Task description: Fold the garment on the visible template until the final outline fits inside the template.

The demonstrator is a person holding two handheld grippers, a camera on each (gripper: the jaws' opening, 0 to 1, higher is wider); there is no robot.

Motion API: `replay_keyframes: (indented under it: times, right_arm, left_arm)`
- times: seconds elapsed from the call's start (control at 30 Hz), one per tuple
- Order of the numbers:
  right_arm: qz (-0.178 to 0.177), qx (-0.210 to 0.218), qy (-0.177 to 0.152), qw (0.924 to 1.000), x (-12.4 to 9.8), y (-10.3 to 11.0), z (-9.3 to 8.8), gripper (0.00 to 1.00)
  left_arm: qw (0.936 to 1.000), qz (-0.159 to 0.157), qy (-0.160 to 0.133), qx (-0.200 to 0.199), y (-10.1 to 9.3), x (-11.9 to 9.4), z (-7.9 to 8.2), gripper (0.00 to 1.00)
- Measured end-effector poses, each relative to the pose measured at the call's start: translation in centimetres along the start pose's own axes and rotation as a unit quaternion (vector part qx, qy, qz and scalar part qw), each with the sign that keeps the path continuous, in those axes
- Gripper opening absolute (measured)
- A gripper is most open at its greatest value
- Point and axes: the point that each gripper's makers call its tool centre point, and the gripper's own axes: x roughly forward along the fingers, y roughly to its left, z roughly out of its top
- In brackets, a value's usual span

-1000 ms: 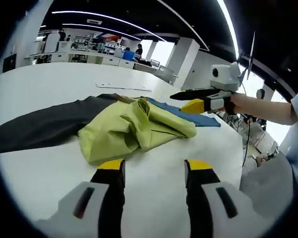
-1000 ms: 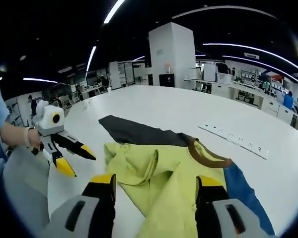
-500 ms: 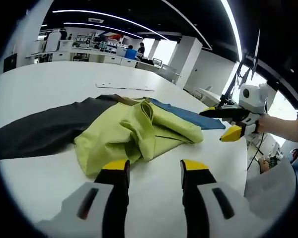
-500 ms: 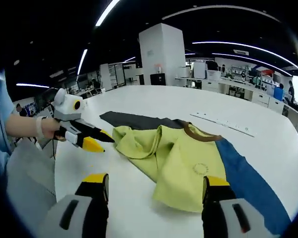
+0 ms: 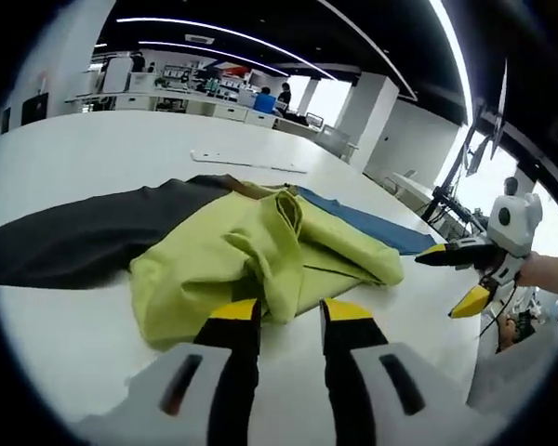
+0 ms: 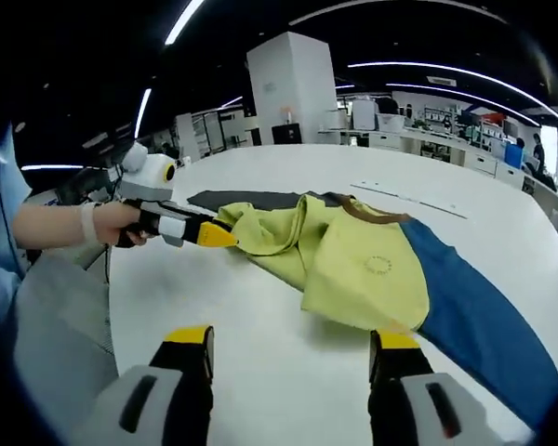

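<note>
We see the garment [image 5: 260,255], a yellow-green shirt with a brown collar, lying bunched and half-folded on the white table [image 5: 93,149], and it fills the middle of the left gripper view, directly above our left gripper [image 5: 277,316]. That gripper's yellow tips stand close together with a narrow gap, right at the near hem of the cloth; we cannot tell whether they have pinched any fabric. In the right gripper view the same left gripper [image 6: 214,236] comes in from the left of the frame, its tip touching or just beside the crumpled edge of the garment [image 6: 353,265]. Our right gripper [image 6: 290,348] stands wide open at the bottom of that frame over bare table [image 6: 288,362], with the shirt's lower hem just above its right jaw, so it holds nothing. In the left gripper view the right gripper [image 5: 465,279] hangs at the right edge, well apart from the cloth, jaws spread. The shirt's long axis runs from the lower right of the right gripper view up toward the collar at the upper middle. A dark cloth [image 5: 84,237] and a blue cloth [image 6: 479,321] lie under or beside it; whether either is the template we cannot say. We judge the left gripper the nearer one, so the next grasp of the bunched edge falls to it.
</note>
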Motion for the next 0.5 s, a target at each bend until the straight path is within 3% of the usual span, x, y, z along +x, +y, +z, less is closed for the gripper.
replay_keyframes:
  times: [0.2, 0.3, 0.5]
  right_arm:
    - [-0.055, -0.018, -0.005, 0.9983, 0.1, -1.6, 0.0, 0.52]
    - [-0.09, -0.066, -0.007, 0.9937, 0.2, -2.9, 0.4, 0.41]
    - [-0.105, -0.121, -0.015, 0.987, 0.9, -2.8, 1.6, 0.35]
  left_arm:
    - [0.9999, 0.007, 0.001, -0.016, 0.4, -0.1, -0.1, 0.02]
    - [0.9997, 0.008, 0.004, -0.022, 0.3, -0.2, -0.2, 0.02]
    - [0.9994, 0.002, 0.007, -0.033, 0.1, -0.4, -0.3, 0.01]
